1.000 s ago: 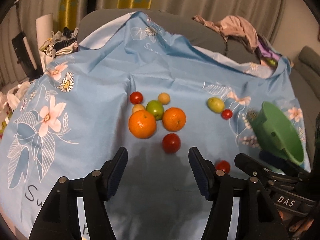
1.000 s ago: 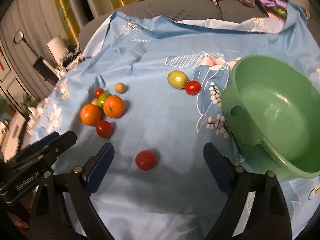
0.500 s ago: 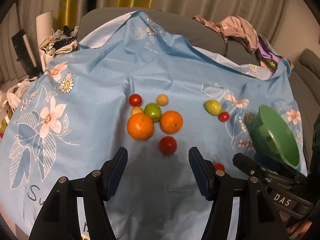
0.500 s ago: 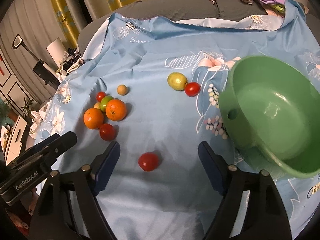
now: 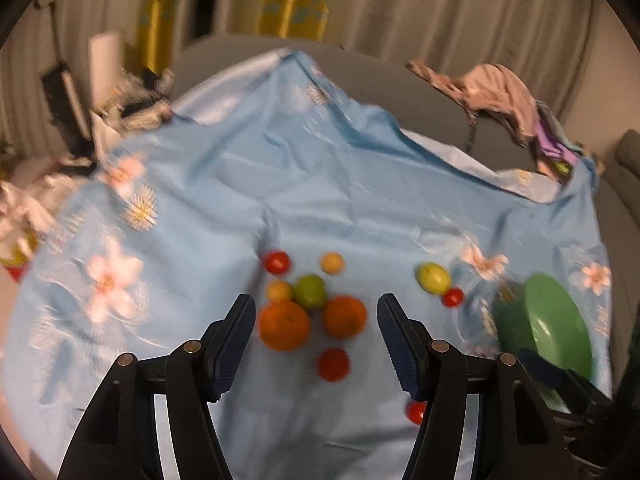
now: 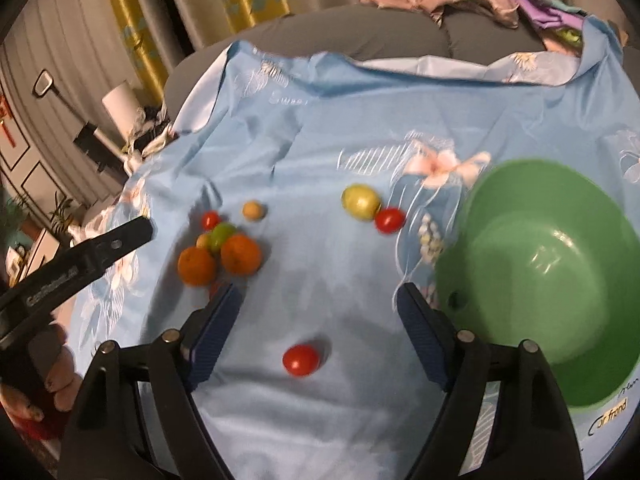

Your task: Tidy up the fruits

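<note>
Fruits lie on a light blue flowered cloth. A cluster holds two oranges, a green fruit, small yellow ones and a red tomato. My left gripper is open and empty, just short of this cluster. A yellow-green fruit and a tomato lie apart. Another tomato lies between the open fingers of my right gripper. An empty green bowl sits to its right; it also shows in the left wrist view.
Crumpled clothes lie on the grey sofa back behind the cloth. Clutter and a white roll stand at the far left. The left gripper's body shows at the left of the right wrist view.
Both grippers have pulled back and up; the fruits sit lower in both views. The right gripper's jaws have narrowed a little. No fruit has moved.
</note>
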`<state>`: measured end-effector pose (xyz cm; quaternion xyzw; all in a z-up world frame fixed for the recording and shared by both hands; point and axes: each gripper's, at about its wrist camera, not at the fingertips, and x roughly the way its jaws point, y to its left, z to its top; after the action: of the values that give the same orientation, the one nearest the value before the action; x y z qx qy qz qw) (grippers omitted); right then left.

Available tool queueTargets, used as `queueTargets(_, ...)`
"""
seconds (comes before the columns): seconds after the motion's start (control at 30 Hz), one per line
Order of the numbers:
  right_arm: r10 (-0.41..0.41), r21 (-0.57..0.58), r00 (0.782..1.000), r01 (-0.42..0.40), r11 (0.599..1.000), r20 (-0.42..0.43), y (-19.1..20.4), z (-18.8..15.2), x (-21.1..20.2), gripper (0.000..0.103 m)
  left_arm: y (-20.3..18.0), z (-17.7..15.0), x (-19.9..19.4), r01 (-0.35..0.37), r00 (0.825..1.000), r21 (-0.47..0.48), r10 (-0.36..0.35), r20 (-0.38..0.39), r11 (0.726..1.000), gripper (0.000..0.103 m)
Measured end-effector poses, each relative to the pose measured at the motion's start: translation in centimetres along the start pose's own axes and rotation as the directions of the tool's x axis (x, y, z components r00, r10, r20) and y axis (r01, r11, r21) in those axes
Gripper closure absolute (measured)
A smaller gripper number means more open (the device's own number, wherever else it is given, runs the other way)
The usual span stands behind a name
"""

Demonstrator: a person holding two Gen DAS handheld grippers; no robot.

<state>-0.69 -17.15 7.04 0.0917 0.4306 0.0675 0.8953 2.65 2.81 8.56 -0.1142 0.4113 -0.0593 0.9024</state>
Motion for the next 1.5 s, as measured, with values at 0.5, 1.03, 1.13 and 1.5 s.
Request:
queueTargets(0.5,0.018,0.012,0.998,-0.017,1.000,-0.064,0.2,-1.8,1.7,0.022,-1.7,-1.8,2.2,-0.016,0.998,0.071,0.021,-0.064,0.997,0.040)
queueTargets(1.03,0.001,-0.076,0.990,-0.012,0.997,-0.138,1.6,-2.8,3.4,0.026,-2.0,-2.8,4.4,0.022,0.987,0.085,-0.008,-0.159,0.996,0.046)
queueTargets(1.13,-0.006,-0.097,0.988,-0.009,0.995,-0.152,1.9,-3.2,3.8,0.028,-1.8,-2.8,4.8,0.032,0.984,0.068,-0.020,-0.176,0.997,0.046)
queueTargets(1.5,-0.077,-0.190,0.973,0.035,0.981,-0.218,3.6,-4.0,6.5,0.058,-0.6,-2.9,7.3,0.051,0.966,-0.016,-0.054,-0.252,0.999,0.063)
